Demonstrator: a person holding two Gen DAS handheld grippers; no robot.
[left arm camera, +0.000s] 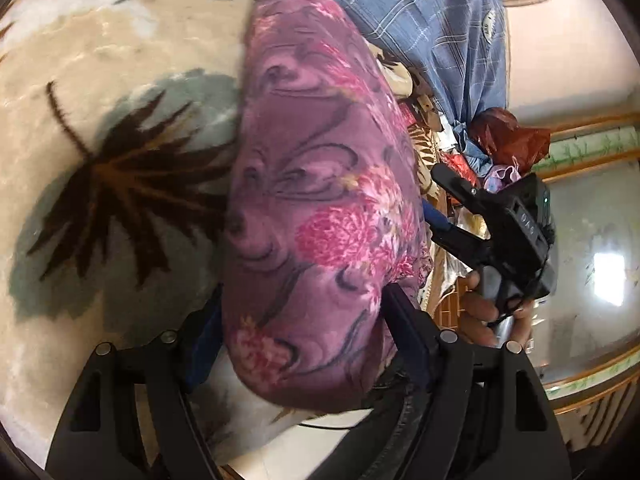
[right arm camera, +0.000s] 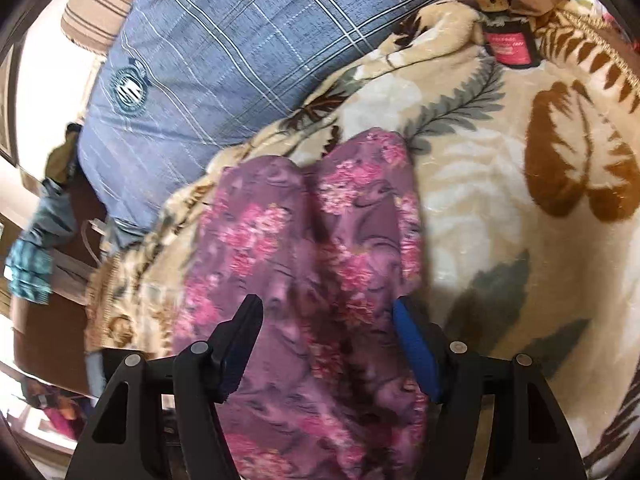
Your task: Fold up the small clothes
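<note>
One purple floral garment (right arm camera: 320, 264) lies on a cream blanket (right arm camera: 480, 184) printed with brown and grey leaves. In the right wrist view it runs from between the right gripper's (right arm camera: 326, 344) fingers up the middle, its far end split into two rounded lobes. Those fingers stand spread – the cloth lies between them, and neither the black finger nor the blue pad clearly presses it.

In the left wrist view the left gripper (left arm camera: 300, 344) also has its fingers spread, with a bulging fold of the garment between them; whether they touch it I cannot tell. The right gripper shows there at the right edge, held in a hand (left arm camera: 488, 308), with small markings on its body too blurred to read.

Writing: a red label (right arm camera: 510, 46) on a dark item at the blanket's far edge carries text too small to read, and a round crest (right arm camera: 128, 92) sits on the blue plaid cloth (right arm camera: 248, 40) – unreadable as well.

Right of the garment the blanket is open; to its left the blanket's edge drops off near the blue plaid cloth.
</note>
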